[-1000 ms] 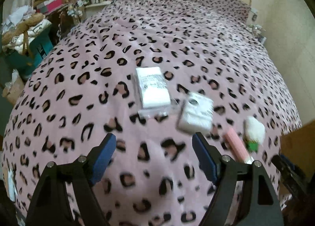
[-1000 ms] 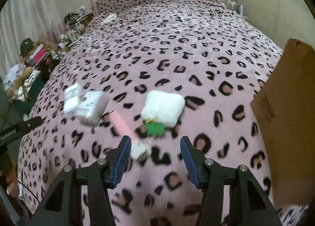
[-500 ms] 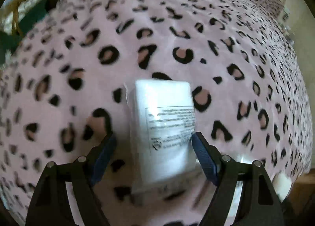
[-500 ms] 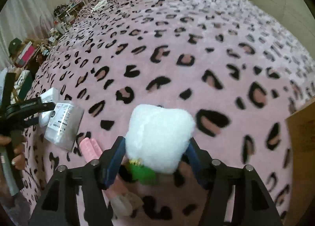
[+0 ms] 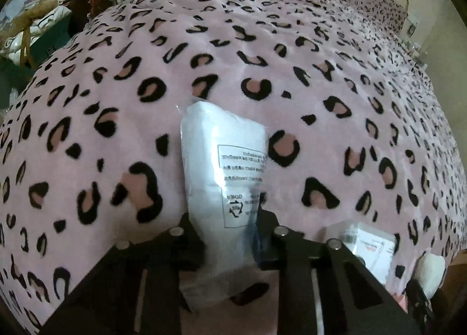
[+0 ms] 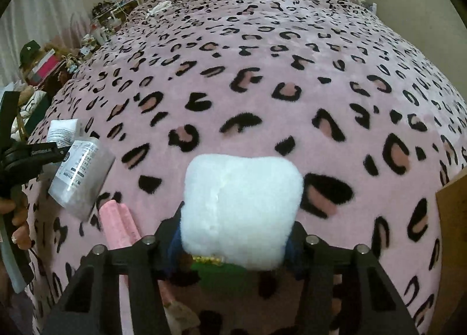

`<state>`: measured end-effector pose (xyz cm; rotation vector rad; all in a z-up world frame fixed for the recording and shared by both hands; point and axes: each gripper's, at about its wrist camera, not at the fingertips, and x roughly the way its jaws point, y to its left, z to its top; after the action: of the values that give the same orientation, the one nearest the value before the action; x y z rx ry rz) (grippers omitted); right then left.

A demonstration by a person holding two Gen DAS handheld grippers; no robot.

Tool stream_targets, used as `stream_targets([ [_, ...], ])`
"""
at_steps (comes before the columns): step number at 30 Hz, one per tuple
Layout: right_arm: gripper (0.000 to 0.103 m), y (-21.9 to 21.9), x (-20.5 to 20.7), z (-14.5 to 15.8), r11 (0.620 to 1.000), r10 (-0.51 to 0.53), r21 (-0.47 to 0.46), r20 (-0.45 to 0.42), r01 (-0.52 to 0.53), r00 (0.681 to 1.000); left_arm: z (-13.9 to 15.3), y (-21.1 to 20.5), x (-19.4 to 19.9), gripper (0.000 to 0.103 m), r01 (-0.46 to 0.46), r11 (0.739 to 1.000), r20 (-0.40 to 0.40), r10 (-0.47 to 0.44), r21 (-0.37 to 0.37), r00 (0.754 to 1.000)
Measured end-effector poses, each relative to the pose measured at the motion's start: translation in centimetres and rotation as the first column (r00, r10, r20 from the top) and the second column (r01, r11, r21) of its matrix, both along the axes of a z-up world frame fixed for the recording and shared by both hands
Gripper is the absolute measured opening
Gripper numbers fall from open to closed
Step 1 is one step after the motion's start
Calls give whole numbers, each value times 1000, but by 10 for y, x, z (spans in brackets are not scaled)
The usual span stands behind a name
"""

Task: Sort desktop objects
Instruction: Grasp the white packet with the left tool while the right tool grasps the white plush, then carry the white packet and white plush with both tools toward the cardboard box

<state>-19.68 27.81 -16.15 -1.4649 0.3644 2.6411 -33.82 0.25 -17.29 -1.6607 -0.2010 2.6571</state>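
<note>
Left wrist view showed the left gripper [image 5: 226, 227] with its jaws closing on a white plastic-wrapped packet [image 5: 223, 165], both sides pressed in against its lower half. The packet lay on the pink leopard-print bedspread [image 5: 262, 51] with its long axis running from six o'clock to twelve o'clock, its printed label upside down to the camera; its near end was hidden behind the gripper frame. At four o'clock a small labelled box [image 5: 370, 247] was half covered by the right-hand finger arm, and a white plush [image 5: 432, 273] was cut off at the edge.

In the right wrist view the right gripper [image 6: 233, 247] was closing with moderately spread jaws on the white plush toy [image 6: 242, 206], its blue pads [image 6: 174, 243] pressed against the toy's sides. A green part [image 6: 219, 273] sat under the toy's near end, hard to identify. The toy's broad end pointed to twelve o'clock. At nine o'clock lay the box [image 6: 81, 174], and at eight o'clock a pink tube [image 6: 118, 225], its lower end hidden behind the frame. A hand [image 6: 17, 218] on the other gripper showed at the left edge.
</note>
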Motion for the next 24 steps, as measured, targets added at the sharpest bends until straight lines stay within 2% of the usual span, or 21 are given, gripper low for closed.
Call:
stream_targets([
  [5, 52, 2, 11, 17, 1000, 13, -8, -41, -13, 999, 24, -13, 23, 22, -5, 1000, -59, 4, -22, 998],
  [10, 52, -6, 38, 46, 999, 37, -2, -100, -38, 994, 56, -23, 72, 22, 13, 999, -127, -17, -37, 992],
  [16, 52, -34, 67, 72, 995, 97, 32, -110, -94, 989, 71, -19, 135, 22, 43, 999, -105, -46, -32, 993],
  [20, 52, -49, 84, 80, 993, 118, 10, -111, -117, 987, 82, -12, 176, 22, 71, 996, -105, -77, -57, 992],
  [24, 52, -65, 106, 90, 990, 143, 7, -116, -143, 983, 98, 1, 214, 22, 101, 994, -110, -106, -51, 988],
])
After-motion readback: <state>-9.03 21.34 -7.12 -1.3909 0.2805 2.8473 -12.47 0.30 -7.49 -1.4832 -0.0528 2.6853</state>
